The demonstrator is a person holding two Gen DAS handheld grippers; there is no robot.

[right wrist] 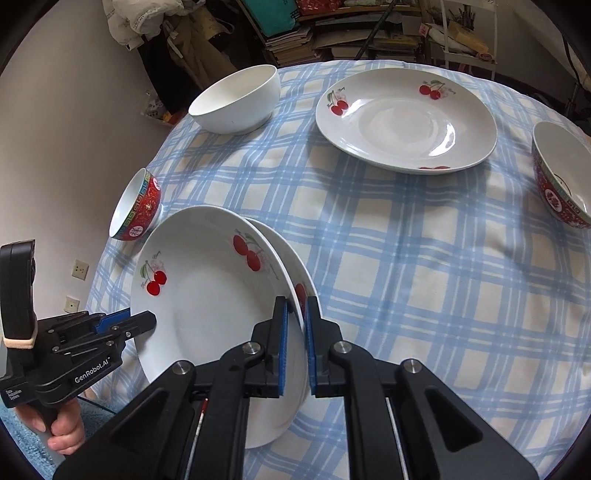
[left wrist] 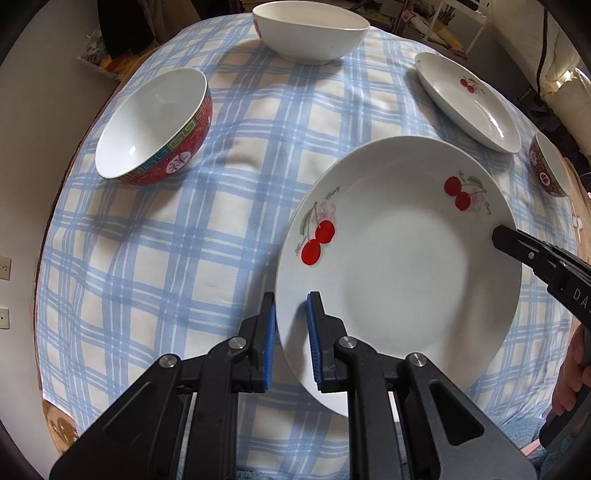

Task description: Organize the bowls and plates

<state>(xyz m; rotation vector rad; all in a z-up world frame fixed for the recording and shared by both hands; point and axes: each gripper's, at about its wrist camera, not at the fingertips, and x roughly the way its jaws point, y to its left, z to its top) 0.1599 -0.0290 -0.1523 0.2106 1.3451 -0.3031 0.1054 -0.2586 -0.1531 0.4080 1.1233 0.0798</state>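
Two stacked white cherry plates (right wrist: 207,306) sit near the table's front; in the left wrist view they show as one plate (left wrist: 399,266). My left gripper (left wrist: 291,314) straddles their left rim, pads apart with a gap to the rim. My right gripper (right wrist: 295,314) is shut on the right rim of the stack. A third cherry plate (right wrist: 402,118) lies at the back right. A white bowl (right wrist: 236,99) stands at the back. A red patterned bowl (left wrist: 155,125) is at the left, another red bowl (right wrist: 561,177) at the right.
The round table has a blue checked cloth (right wrist: 406,277). Shelves with books and clutter (right wrist: 332,29) stand behind the table. A wall with sockets (right wrist: 79,269) is on the left.
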